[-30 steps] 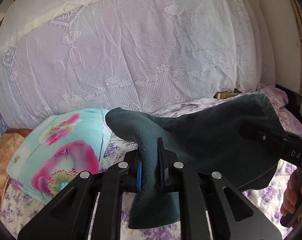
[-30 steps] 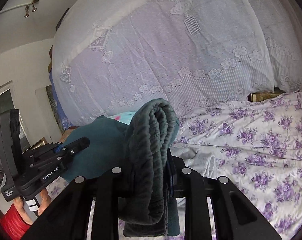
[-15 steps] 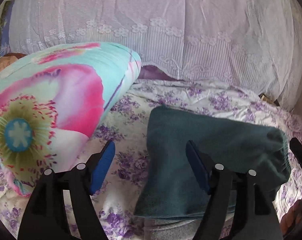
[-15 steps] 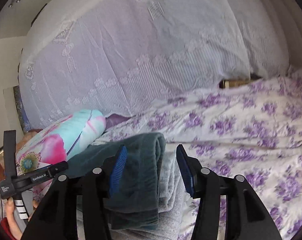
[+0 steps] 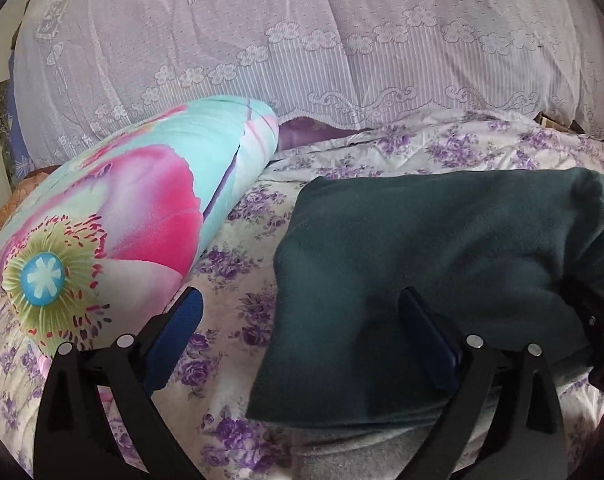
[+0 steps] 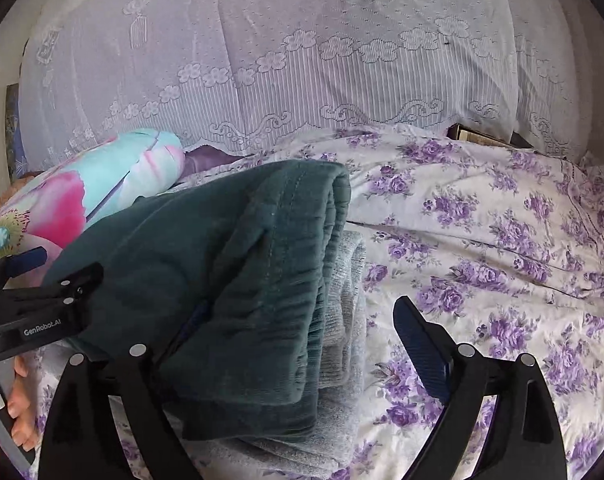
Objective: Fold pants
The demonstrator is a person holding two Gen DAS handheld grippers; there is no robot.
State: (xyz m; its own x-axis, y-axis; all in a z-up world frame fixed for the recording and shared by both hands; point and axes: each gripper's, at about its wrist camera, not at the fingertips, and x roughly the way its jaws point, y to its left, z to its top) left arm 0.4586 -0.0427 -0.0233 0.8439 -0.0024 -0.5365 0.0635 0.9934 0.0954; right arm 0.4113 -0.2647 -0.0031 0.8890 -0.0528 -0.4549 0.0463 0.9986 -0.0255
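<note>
The folded dark teal pants [image 5: 442, 260] [image 6: 222, 280] lie flat on a folded grey garment [image 5: 342, 456] [image 6: 346, 320] on the bed. My left gripper [image 5: 302, 336] is open and its jaws are still widening. The pants' left edge lies between them, and the right pad [image 5: 426, 340] sits over the cloth without pinching it. My right gripper [image 6: 302, 332] is open and widening too. The pants' thick folded end sits between its jaws, hiding most of the left finger. The left gripper's body [image 6: 34, 308] and a hand [image 6: 20, 400] show at the left.
A turquoise and pink flowered bolster [image 5: 134, 216] [image 6: 94, 188] lies left of the pants. The purple-flowered bed sheet [image 6: 482, 260] stretches to the right. A white lace net [image 5: 342, 40] hangs behind the bed, with a dark box [image 6: 478, 136] at its foot.
Both grippers were shut on the lifted pants. They came down, opened and let go, and the pants now rest on the grey garment.
</note>
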